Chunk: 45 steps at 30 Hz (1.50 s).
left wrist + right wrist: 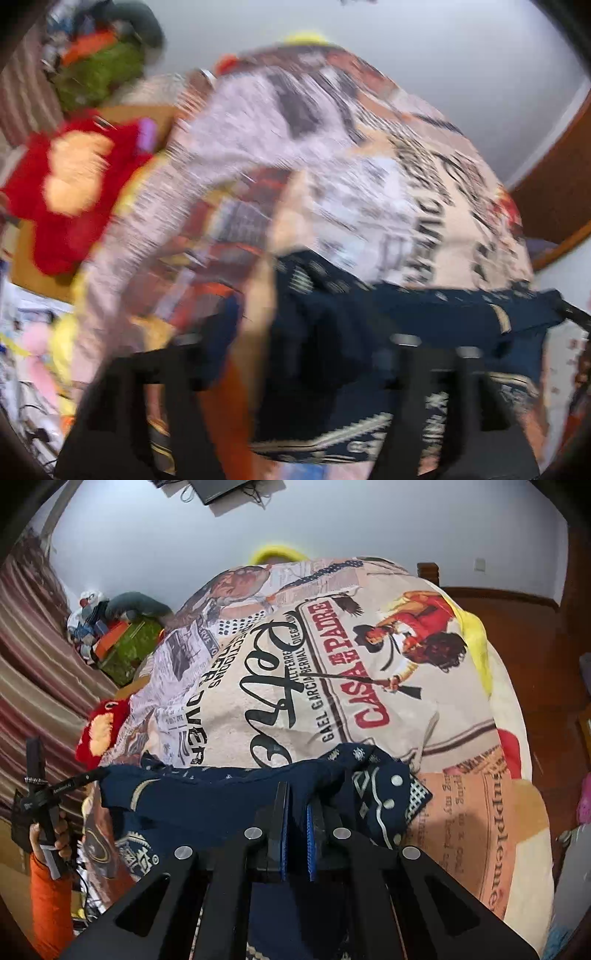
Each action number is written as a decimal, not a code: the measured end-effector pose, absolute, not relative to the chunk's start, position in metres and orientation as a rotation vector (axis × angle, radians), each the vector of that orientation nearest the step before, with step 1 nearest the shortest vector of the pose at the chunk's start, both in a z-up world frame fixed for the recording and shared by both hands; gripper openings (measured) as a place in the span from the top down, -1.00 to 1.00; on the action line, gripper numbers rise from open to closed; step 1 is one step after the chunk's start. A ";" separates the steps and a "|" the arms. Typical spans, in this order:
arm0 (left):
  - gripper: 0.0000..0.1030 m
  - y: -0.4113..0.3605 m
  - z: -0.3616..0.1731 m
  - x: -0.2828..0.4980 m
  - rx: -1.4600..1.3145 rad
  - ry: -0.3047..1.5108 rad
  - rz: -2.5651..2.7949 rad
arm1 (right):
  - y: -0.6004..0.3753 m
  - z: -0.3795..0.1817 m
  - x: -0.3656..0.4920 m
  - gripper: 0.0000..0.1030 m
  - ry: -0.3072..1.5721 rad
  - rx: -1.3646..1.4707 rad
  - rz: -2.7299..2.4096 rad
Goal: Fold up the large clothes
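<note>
A: Nearest in the right wrist view, the right gripper (297,834) has its blue-padded jaws pressed almost together on a fold of the navy patterned garment (221,805).

B: And the left gripper (295,373)?

A: Its picture is badly blurred, but the two black fingers (166,398) stand well apart, with the navy cloth (369,332) lying across the gap and no pad seen pressing on it.

B: Where does the garment lie?

A: Across the near edge of the printed blanket (369,686) covering the bed, stretching left toward the person's hand (48,834) that holds the other tool.

B: Farther out?

A: A red plush toy (99,731) beside the blanket, then a green box (129,646), striped curtain (40,672) and the pale wall (332,520).
</note>
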<state>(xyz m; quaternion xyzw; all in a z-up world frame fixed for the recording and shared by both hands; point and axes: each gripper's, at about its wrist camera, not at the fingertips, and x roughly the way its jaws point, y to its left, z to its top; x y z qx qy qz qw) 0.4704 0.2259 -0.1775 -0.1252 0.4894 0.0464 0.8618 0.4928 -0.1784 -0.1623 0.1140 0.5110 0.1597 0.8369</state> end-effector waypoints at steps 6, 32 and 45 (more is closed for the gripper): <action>-0.41 0.240 -0.174 0.454 -0.195 0.999 0.166 | -0.200 -0.154 0.484 0.94 1.051 0.150 0.220; -0.43 0.127 -0.237 0.487 0.161 1.032 0.052 | -0.064 -0.214 0.492 -0.39 1.074 -0.208 0.423; -0.43 0.200 -0.190 0.496 -0.102 0.959 0.181 | -0.104 -0.193 0.541 -0.39 1.045 0.032 0.255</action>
